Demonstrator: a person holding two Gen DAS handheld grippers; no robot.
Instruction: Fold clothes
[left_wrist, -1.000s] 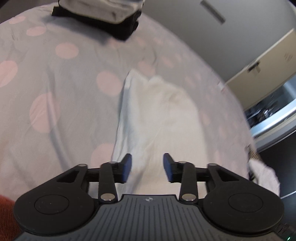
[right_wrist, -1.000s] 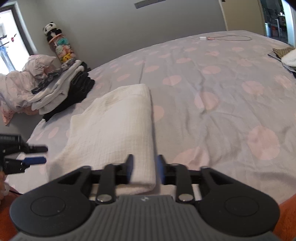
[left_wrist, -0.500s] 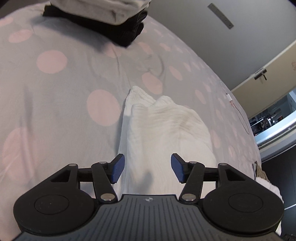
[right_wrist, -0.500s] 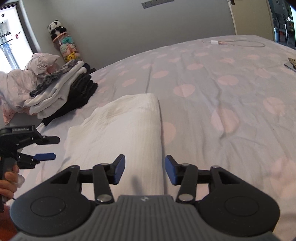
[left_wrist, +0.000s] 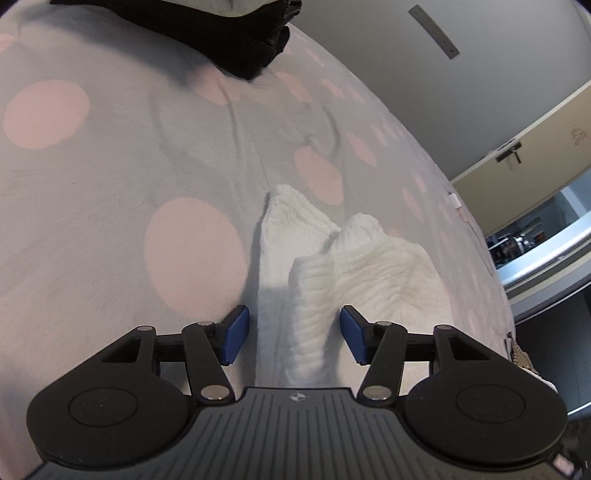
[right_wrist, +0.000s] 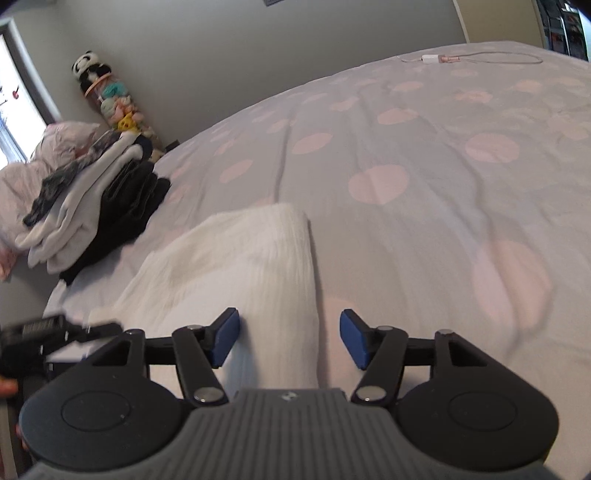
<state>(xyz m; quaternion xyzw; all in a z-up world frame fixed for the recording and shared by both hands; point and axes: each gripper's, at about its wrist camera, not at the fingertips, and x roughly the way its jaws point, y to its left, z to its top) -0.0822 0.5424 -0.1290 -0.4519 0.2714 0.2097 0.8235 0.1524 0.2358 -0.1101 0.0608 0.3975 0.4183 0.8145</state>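
Observation:
A folded white ribbed garment (left_wrist: 369, 273) lies on the grey bedspread with pink dots (left_wrist: 110, 166). My left gripper (left_wrist: 293, 338) is open, its blue pads on either side of the garment's near left edge, holding nothing. In the right wrist view the same garment (right_wrist: 251, 266) lies ahead, and my right gripper (right_wrist: 290, 341) is open over its near right corner, empty. The left gripper (right_wrist: 55, 334) shows at the left edge of that view.
A stack of folded dark and light clothes (right_wrist: 96, 199) sits at the bed's far left, also in the left wrist view (left_wrist: 221, 33). A pink crumpled pile (right_wrist: 33, 162) lies behind it. A charger cable (right_wrist: 461, 58) lies at the far edge. A door (left_wrist: 535, 133) stands at the right.
Both grippers opened wider and let go of the white garment. Both drew closer and lower over the garment's near edge.

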